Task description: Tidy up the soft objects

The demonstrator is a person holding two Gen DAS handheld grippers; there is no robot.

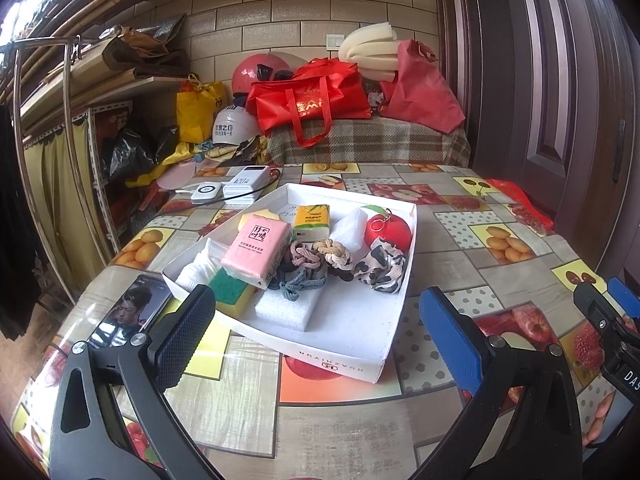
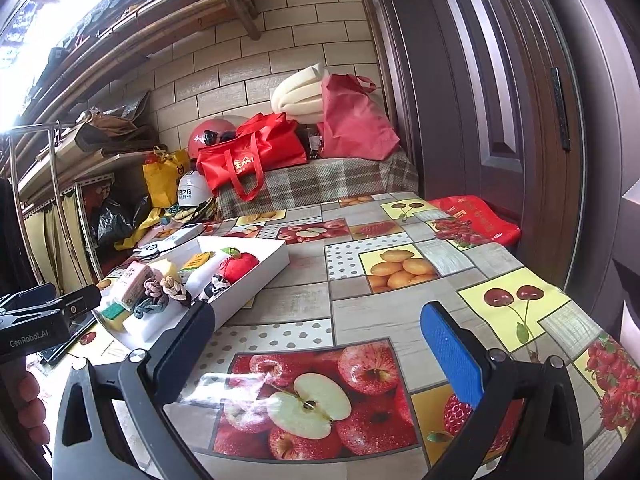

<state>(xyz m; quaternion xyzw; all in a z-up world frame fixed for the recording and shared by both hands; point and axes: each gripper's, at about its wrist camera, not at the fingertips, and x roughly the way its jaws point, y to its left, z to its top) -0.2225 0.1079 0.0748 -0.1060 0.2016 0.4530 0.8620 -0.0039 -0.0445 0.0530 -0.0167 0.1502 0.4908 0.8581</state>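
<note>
**Both grippers wide and empty before a full tray**

Left wrist view: the left gripper [image 1: 316,322] hangs with its 2 fingers spread wide, holding nothing, just in front of the white cardboard tray [image 1: 352,354]. The soft things lie inside it: a pink tissue pack [image 1: 256,254], a yellow tissue pack [image 1: 311,221], a green-and-yellow sponge [image 1: 231,294], a white foam block [image 1: 286,307], 2 braided hair ties [image 1: 316,256], a cow-print scrunchie [image 1: 380,266] and a red plush apple [image 1: 390,231]. If the foam block is next, I judge a level approach over the near tray wall best, closing gently so the foam does not crush. A phone [image 1: 128,310] lies touching the tray's left corner; the black finger should stay clear of it.

Right wrist view: the right gripper [image 2: 316,346] is likewise wide and empty, over the fruit-print tablecloth [image 2: 400,268], with the tray [image 2: 256,280] off to its left. The cloth right of the tray is bare, giving room to set things down; the table's right edge runs close to the door [image 2: 500,100].
</note>
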